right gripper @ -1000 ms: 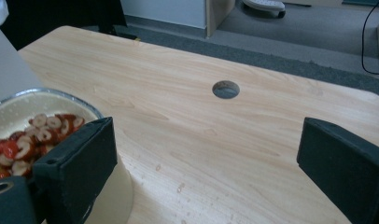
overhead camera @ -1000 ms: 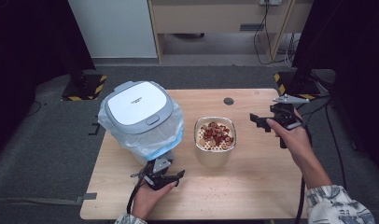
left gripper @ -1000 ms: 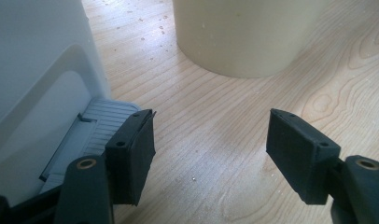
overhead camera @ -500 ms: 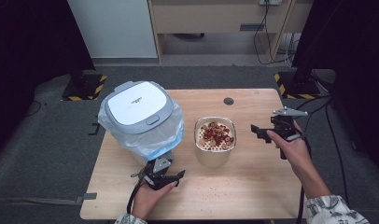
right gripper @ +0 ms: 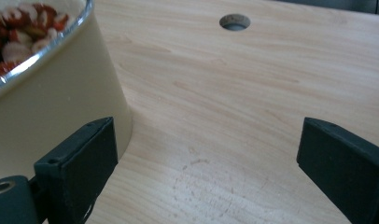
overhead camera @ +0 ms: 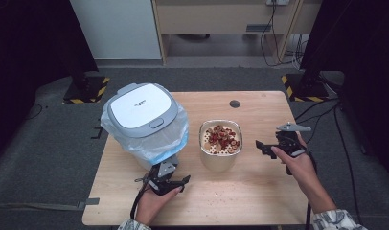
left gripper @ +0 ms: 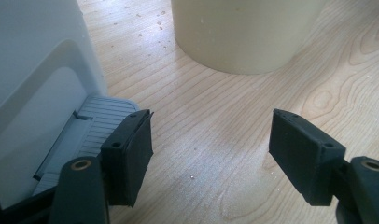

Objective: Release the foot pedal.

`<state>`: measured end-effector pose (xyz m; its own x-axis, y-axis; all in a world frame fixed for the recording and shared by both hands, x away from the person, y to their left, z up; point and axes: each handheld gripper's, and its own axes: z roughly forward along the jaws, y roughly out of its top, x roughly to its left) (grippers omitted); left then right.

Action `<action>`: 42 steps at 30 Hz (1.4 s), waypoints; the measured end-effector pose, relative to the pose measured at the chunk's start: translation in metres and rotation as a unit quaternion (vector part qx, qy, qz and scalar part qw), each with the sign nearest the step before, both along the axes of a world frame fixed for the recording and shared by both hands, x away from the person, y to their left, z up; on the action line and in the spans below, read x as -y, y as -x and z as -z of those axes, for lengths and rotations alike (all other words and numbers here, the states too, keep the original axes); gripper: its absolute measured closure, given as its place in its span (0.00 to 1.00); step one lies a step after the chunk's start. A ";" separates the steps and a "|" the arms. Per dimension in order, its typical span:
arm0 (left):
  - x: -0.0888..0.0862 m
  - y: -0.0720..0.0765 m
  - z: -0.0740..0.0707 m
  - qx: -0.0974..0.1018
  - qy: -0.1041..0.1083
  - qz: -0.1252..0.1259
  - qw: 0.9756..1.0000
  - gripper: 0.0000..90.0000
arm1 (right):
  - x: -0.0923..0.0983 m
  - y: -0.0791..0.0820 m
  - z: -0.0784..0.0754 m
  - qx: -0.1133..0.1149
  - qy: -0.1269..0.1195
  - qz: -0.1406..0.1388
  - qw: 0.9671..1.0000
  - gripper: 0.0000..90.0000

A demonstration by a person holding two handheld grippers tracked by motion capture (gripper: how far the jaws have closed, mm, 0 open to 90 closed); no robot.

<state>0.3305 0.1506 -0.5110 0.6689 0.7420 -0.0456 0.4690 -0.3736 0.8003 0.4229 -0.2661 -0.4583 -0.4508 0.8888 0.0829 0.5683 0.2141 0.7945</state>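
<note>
Presently, a cream-coloured container [overhead camera: 221, 151] with a clear rim, filled with red and pale food pieces [overhead camera: 222, 136], stands upright near the middle of the light wooden table [overhead camera: 250, 191]. To its left, just beside it, stands a white pedal bin [overhead camera: 144, 122] with a grey-edged closed lid and a translucent blue-tinted liner [overhead camera: 176, 139] bulging around its body. The right gripper [overhead camera: 264, 147] sits low over the table on the container's right side, pointing toward it; its jaws stand wide apart with nothing between them. In the right gripper view one jaw lies just beside the container's wall [right gripper: 57, 107], though contact cannot be confirmed, and the other jaw is over bare wood. A round cable hole [right gripper: 235, 21] shows in the tabletop farther off. The left gripper [overhead camera: 176, 183] rests near the table's front edge, in front of the bin and to the lower left of the container; its jaws are also wide apart and empty. In the left gripper view one jaw sits close to the bin's grey ribbed foot pedal [left gripper: 92, 121], and the container's base [left gripper: 243, 32] stands ahead, well clear of both jaws. Small crumbs [left gripper: 150, 25] are scattered on the wood between bin and container.
</note>
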 end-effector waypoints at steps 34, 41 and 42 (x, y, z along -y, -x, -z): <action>0.002 0.000 0.002 -0.001 -0.009 0.004 1.000 0.31 | -0.019 -0.025 0.074 -0.087 0.056 0.067 0.992 0.05; 0.001 0.000 0.001 -0.002 -0.008 0.004 1.000 0.31 | -0.025 -0.019 0.081 -0.049 0.068 0.071 0.994 0.02; 0.001 -0.001 0.001 -0.002 -0.008 0.004 1.000 0.31 | -0.025 -0.018 0.082 -0.047 0.066 0.074 0.994 0.02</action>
